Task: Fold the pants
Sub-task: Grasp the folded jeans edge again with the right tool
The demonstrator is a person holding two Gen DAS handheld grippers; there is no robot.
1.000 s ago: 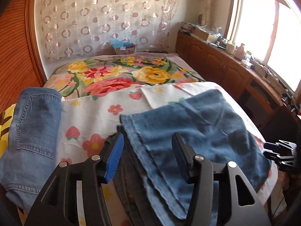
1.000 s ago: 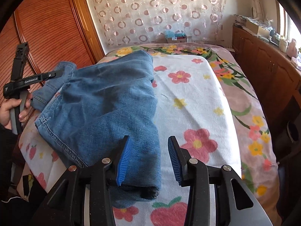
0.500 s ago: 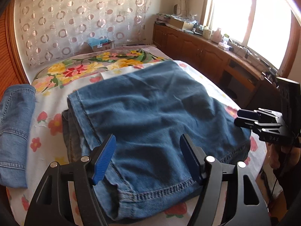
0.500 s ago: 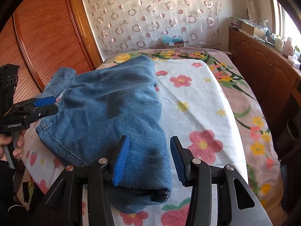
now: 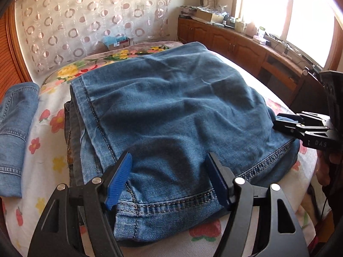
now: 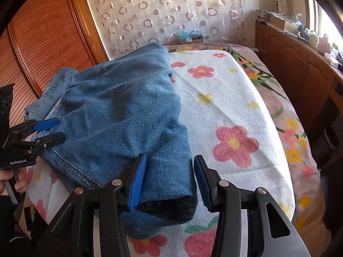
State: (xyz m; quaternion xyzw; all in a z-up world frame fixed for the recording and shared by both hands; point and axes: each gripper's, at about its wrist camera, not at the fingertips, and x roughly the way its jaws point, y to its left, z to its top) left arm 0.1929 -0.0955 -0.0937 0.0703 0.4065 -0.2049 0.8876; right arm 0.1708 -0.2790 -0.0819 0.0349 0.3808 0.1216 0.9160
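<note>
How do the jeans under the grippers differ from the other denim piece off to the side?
The folded jeans lie mid-bed between both grippers, a darker blue; the second denim piece lies at the bed's edge beside the wardrobe, a paler wash, with no gripper near it. The folded jeans show a stitched hem nearest the left gripper; the second piece shows pocket stitching. Both are blue denim on the floral bedspread.

A flowered bedsheet (image 6: pixel 231 107) covered the bed, w/ a second folded denim piece (image 5: pixel 15 128) lying at its far left edge. Behind the bed hung a sheer curtain (image 5: pixel 85 21) w/ ring pattern; a cardboard box (image 5: pixel 119 42) sat below it. Wooden cabinets (image 5: pixel 231 40) ran under the bright window (image 5: pixel 289 10), countertop cluttered w/ small bottles & boxes. A slatted wood door (image 6: pixel 42 49) stood left.
</note>
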